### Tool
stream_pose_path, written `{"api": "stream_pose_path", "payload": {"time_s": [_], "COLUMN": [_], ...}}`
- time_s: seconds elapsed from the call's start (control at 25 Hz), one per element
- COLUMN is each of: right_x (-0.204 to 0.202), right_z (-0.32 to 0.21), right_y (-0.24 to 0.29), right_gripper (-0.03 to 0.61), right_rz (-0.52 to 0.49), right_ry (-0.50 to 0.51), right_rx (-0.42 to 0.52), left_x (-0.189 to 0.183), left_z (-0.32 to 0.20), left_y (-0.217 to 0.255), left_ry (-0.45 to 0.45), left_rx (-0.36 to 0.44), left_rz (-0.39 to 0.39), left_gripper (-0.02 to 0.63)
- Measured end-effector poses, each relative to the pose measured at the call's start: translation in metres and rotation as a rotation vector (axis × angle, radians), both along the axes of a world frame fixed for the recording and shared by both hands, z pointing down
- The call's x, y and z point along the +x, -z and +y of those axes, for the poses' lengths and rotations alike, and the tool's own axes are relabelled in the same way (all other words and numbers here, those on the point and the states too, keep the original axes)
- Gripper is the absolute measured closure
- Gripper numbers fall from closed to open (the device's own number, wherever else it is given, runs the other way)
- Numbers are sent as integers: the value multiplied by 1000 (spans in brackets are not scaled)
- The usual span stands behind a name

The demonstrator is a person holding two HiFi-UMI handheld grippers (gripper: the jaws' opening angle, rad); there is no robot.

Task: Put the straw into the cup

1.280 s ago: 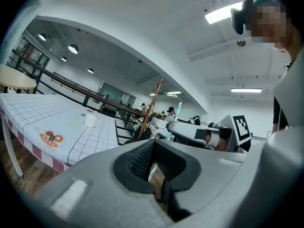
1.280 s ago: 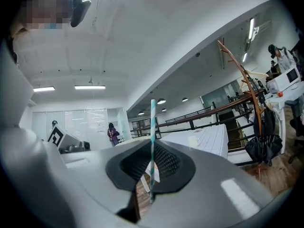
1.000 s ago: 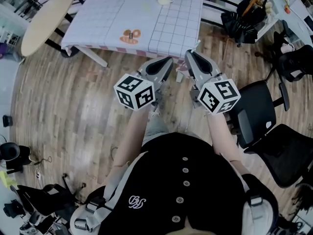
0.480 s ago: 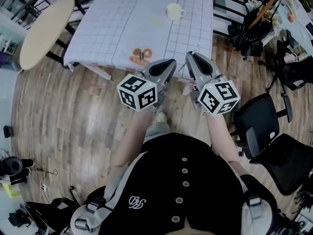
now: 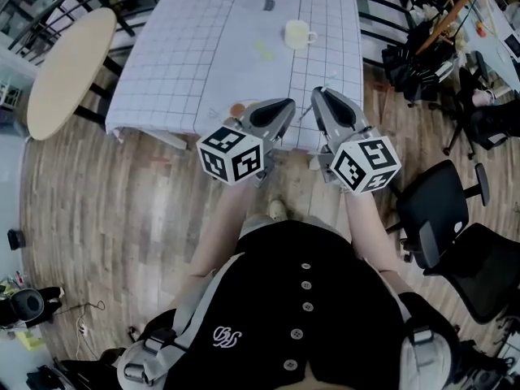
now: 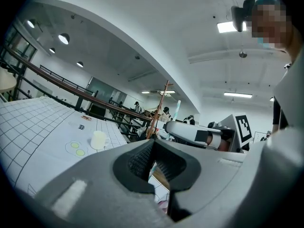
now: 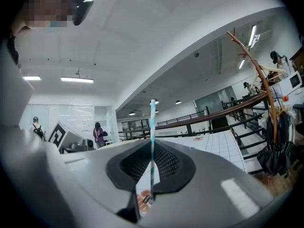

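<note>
A pale cup (image 5: 297, 32) with a handle stands on the far right part of the white grid-cloth table (image 5: 187, 63); the left gripper view also catches the cup (image 6: 98, 140). My right gripper (image 5: 320, 96) is shut on a teal-and-white striped straw (image 7: 152, 137), which stands upright between its pads. The straw's top (image 6: 178, 109) shows above the right gripper in the left gripper view. My left gripper (image 5: 283, 106) hovers beside the right one over the table's near edge, shut with nothing in it. Both are well short of the cup.
Two yellow-green circles (image 5: 264, 51) are marked on the cloth next to the cup, a small dark object (image 5: 268, 5) lies farther back, and an orange patch (image 5: 237, 109) sits at the near edge. A round beige table (image 5: 65, 71) is at left; black office chairs (image 5: 443, 210) and folded umbrellas (image 5: 414, 63) are at right.
The table and cup have slid lower in the head view as the person walks toward them. Both grippers now reach over the near edge, still side by side, the straw still held.
</note>
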State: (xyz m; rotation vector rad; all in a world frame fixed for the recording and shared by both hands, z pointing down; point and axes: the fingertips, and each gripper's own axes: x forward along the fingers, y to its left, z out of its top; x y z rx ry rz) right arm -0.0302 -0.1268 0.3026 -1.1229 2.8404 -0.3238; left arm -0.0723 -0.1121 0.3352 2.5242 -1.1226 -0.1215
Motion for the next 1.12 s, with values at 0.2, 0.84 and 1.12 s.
{"api": "stream_pose_path", "payload": {"time_s": [0.2, 0.84, 1.12], "right_x": [-21, -21, -31], "right_z": [-14, -48, -95], "right_y": [-5, -10, -9], "right_gripper": [561, 563, 562], "right_rz": [16, 31, 25], "right_ry": [7, 4, 20], "right_rx": [-5, -11, 1], "left_x": [-7, -14, -18], "left_z": [-15, -39, -82], "left_y": [-3, -17, -15], "left_ry": [-28, -38, -48], "left_rx": [1, -20, -12], "left_rz": [12, 9, -2], "left_gripper": [615, 615, 615]}}
